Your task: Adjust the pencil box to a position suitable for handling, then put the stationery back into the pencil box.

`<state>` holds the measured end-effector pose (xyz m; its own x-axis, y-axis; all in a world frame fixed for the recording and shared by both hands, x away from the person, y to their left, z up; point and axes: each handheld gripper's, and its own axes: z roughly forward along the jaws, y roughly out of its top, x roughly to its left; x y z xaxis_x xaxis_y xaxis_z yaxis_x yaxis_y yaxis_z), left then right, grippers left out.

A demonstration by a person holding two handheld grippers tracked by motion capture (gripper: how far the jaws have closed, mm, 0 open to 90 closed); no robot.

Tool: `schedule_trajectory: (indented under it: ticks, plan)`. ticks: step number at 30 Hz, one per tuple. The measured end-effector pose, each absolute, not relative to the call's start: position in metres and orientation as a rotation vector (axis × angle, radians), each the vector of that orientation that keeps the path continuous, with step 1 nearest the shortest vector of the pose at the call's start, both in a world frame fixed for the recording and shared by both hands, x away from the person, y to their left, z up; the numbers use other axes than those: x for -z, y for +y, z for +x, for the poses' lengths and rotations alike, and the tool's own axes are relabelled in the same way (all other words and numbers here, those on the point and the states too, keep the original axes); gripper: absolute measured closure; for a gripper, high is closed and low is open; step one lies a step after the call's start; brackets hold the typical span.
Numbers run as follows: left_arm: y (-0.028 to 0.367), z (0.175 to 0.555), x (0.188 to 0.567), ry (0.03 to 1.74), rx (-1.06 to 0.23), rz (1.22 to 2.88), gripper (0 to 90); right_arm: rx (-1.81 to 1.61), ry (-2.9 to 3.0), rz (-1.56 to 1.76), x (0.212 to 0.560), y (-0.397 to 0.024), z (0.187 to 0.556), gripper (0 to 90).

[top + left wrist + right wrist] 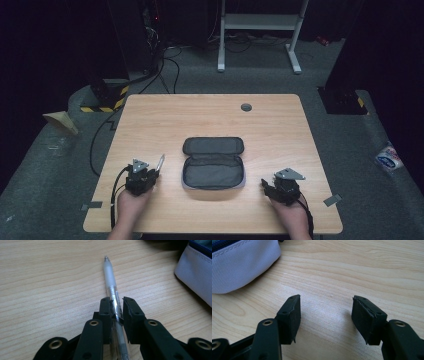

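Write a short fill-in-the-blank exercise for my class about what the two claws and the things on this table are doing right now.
1. The left claw is shut on a ____.
2. The pencil case on the table lies with its lid ____.
3. The right claw has its jaws ____, with nothing between them.
4. The pencil case lies ____ the two claws.

Missing words: pen; open; open; between
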<state>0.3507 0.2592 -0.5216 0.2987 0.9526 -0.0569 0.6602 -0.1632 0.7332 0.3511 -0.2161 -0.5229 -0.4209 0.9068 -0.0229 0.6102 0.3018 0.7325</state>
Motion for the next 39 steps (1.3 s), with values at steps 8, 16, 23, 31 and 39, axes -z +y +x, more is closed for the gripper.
schedule_trajectory:
  ticks: [8, 16, 23, 31, 39]
  plan:
    - [0.259, 0.351, 0.522, 1.412, -0.572, 1.918, 76.7, -0.916, 2.139, 1.358, 0.523, -0.216, 0.352, 39.8]
    - [0.259, 0.35, 0.52, 1.39, -0.592, 1.903, 78.7, -0.917, 2.139, 1.36, 0.523, -0.216, 0.352, 39.7]
    - [0.258, 0.349, 0.519, 1.385, -0.59, 1.895, 79.0, -0.919, 2.14, 1.36, 0.523, -0.216, 0.352, 39.6]
    - [0.26, 0.347, 0.514, 1.372, -0.597, 1.858, 79.1, -0.918, 2.14, 1.361, 0.523, -0.216, 0.352, 39.5]
    - [0.26, 0.344, 0.508, 1.341, -0.615, 1.826, 79.2, -0.918, 2.14, 1.361, 0.523, -0.216, 0.352, 39.5]
